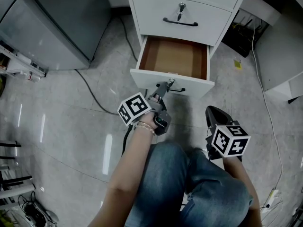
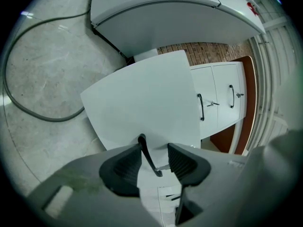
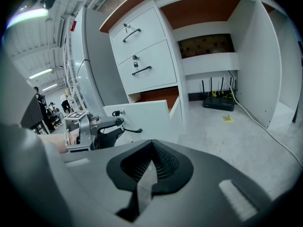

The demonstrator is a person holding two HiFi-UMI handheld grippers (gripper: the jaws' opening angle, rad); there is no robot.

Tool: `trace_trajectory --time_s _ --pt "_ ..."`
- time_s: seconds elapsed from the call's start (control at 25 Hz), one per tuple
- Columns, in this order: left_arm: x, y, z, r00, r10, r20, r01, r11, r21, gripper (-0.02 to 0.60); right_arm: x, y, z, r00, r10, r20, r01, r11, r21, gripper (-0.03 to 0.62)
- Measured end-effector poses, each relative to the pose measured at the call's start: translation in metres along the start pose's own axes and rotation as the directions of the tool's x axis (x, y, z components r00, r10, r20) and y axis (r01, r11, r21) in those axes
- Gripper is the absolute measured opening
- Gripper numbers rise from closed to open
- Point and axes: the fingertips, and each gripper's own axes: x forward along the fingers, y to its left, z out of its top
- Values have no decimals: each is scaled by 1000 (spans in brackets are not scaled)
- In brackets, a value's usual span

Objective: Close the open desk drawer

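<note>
The bottom drawer (image 1: 174, 56) of the white desk pedestal stands pulled out, its brown inside bare. Its white front (image 1: 156, 79) carries a black handle (image 1: 177, 90). My left gripper (image 1: 166, 85) is against that front. In the left gripper view the handle (image 2: 147, 158) runs between the pads of my left gripper (image 2: 155, 153), whose jaws stand apart around it. The right gripper view shows the drawer front (image 3: 149, 113) side-on with the left gripper (image 3: 106, 125) at it. My right gripper (image 1: 212, 111) hangs back over the knee, and its jaws (image 3: 151, 149) are shut on nothing.
A closed drawer (image 1: 182, 18) with a key sits above the open one. A grey cabinet (image 1: 52, 22) stands left, with a cable (image 1: 90, 89) across the floor. A router (image 3: 218, 103) lies in the desk recess. A person's jeans leg (image 1: 189, 188) fills the foreground.
</note>
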Motion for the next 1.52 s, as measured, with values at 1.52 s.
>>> trace_trajectory --time_s 1.52 --pt "52 -1 31 993 99 71 -98 995 -16 175 20 -12 6 1000 15 -1 -15 1000 20 -2"
